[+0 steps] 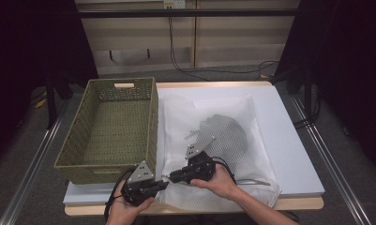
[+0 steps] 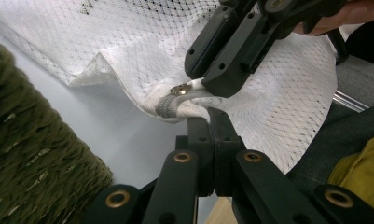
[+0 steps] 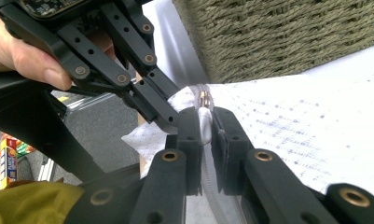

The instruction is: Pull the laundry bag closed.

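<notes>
Mesh laundry bag flat on white surface, right of wicker basket; I'm working its zipper corner at the near edge.
Bag's soft, light, floppy, so grab the stiff zipper seam. Left gripper pressed together on bag corner fabric; right gripper pinching white zipper pull. Dark contents unidentifiable through mesh.
</notes>
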`<state>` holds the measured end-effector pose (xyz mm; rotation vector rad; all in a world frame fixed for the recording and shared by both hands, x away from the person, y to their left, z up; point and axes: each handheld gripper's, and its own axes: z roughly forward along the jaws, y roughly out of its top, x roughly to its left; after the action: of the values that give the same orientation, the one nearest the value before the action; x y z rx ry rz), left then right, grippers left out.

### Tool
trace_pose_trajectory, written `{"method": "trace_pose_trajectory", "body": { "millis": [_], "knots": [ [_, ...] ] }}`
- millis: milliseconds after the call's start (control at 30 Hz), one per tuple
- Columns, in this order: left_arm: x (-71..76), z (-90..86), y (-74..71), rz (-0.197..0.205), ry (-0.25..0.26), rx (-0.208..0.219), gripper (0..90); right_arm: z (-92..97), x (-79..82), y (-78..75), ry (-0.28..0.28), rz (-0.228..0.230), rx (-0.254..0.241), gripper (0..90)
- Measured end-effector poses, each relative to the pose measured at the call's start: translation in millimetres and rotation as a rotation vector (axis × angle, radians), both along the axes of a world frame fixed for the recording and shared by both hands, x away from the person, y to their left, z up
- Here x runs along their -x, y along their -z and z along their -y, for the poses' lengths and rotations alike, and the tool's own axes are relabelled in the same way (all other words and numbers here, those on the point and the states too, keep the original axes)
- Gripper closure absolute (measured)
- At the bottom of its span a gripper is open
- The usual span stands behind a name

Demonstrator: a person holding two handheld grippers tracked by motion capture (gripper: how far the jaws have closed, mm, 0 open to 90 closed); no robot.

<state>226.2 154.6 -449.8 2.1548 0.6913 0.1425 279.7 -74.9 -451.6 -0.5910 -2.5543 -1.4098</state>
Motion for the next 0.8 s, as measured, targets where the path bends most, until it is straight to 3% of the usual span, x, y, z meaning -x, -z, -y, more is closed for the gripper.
{"method": "trace_pose_trajectory", "body": {
  "millis": [233,433,567,733,800],
  "knots": [
    [-0.2,1.6,1.7,0.013,0.009,-0.027,89.1,-7.4,-7.4,5.0,-0.01,-0.016,0.037,80.5],
    [0.0,0.7,2.7,0.018,0.019,-0.022,89.1,-11.9,-13.0,7.8,-0.03,-0.037,0.057,78.8],
    [1.1,0.1,2.5,0.016,0.026,-0.028,89.1,-13.0,-14.0,9.0,-0.058,-0.047,0.057,82.1],
    [3.0,-1.6,2.1,0.015,0.011,-0.018,86.9,-8.5,-10.0,2.0,-0.058,-0.008,0.081,82.6],
    [2.5,-1.8,2.3,0.01,-0.035,-0.066,85.5,-2.9,-9.2,-2.8,-0.049,0.002,0.072,82.7]
  ]
}}
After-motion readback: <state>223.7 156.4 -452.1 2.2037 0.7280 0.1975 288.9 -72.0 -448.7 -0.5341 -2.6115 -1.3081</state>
